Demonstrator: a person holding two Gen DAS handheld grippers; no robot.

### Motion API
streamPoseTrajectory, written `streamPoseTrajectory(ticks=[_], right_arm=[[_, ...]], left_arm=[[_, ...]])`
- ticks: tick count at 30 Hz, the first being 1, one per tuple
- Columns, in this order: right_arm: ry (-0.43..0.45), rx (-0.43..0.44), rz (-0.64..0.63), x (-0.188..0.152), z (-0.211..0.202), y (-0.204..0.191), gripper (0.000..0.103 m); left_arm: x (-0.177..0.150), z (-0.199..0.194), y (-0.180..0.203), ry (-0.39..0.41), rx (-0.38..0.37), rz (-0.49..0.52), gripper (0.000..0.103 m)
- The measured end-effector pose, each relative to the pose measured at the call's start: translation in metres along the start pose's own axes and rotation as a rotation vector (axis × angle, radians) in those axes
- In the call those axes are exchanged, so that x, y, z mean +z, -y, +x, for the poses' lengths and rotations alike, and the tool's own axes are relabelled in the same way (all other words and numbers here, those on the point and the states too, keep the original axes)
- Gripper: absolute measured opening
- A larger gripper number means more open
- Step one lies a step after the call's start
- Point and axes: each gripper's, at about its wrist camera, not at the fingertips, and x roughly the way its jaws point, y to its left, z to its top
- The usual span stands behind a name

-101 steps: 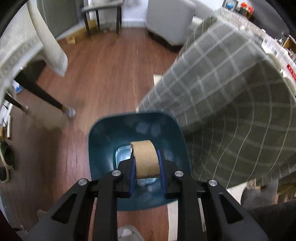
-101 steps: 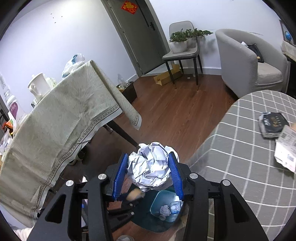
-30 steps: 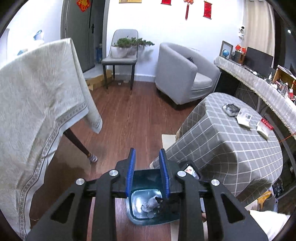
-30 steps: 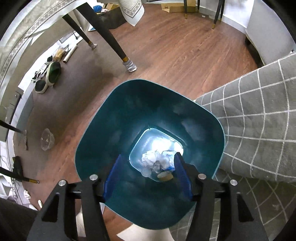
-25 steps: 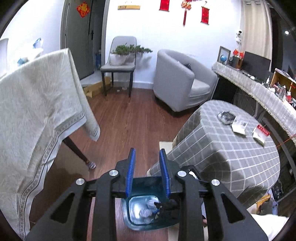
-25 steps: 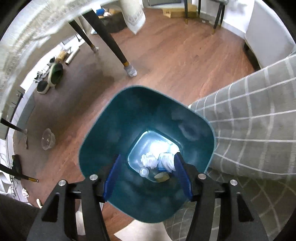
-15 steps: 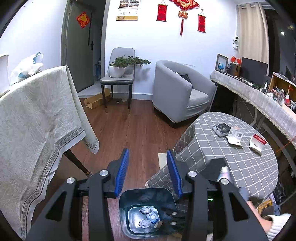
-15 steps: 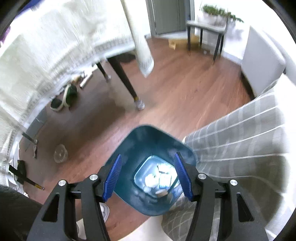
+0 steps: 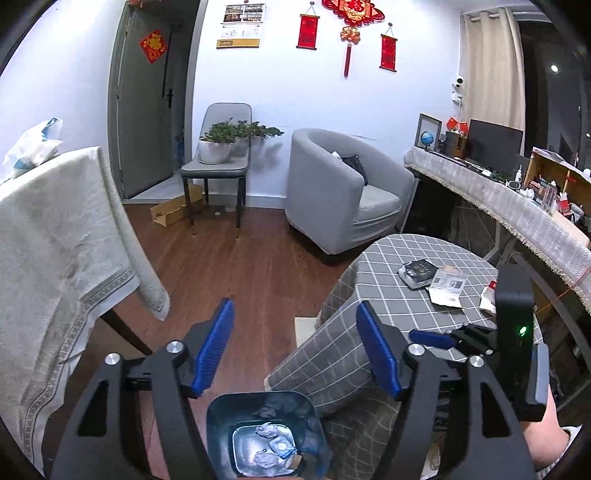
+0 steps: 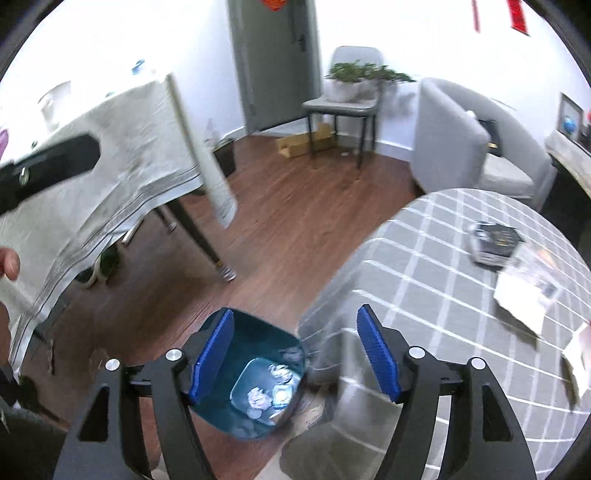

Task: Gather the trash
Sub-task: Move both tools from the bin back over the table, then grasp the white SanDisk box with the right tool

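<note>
Jaws of the left gripper (image 9: 295, 350) and right gripper (image 10: 295, 354) are opening, empty; earlier they carried trash. Crumpled paper (image 9: 266, 459) now lies in the blue bin (image 9: 221, 417) beside the checked worktop (image 9: 388, 266).

Home living room: armchair (image 9: 343, 192), potted plant (image 9: 221, 142), red wall decorations (image 9: 349, 22).

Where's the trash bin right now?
The teal trash bin stands on the wood floor, low centre in both wrist views, against the checked-cloth round table, with crumpled paper inside.
</note>
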Motion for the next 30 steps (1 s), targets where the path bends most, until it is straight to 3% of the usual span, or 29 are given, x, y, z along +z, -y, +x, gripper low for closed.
streamPoseTrajectory(ticks=[6, 11, 16, 19, 23, 30], right_arm=[[0.045, -0.073, 0.071, 0.0, -0.02, 0.036, 0.082], [0.082, -0.223, 0.147, -0.003, -0.037, 0.073, 0.092], [0.12, -0.279, 0.335, -0.012, -0.052, 0.119, 0.094], [0.148, -0.36, 0.418, -0.019, -0.065, 0.146, 0.098], [0.138, -0.487, 0.495, -0.026, -0.068, 0.17, 0.098], [0.105, -0.572, 0.606, -0.04, -0.063, 0.212, 0.098]], left_arm=[[0.001, 0.016, 0.024, -0.006, -0.032, 0.011, 0.078], [0.005, 0.027, 0.046, -0.003, -0.062, 0.016, 0.083], [0.005, 0.038, 0.062, -0.009, -0.087, 0.012, 0.084], [0.004, 0.045, 0.074, -0.017, -0.099, 0.019, 0.084], [0.003, 0.055, 0.086, -0.027, -0.112, 0.026, 0.085], [0.001, 0.073, 0.105, -0.051, -0.123, 0.06, 0.085]])
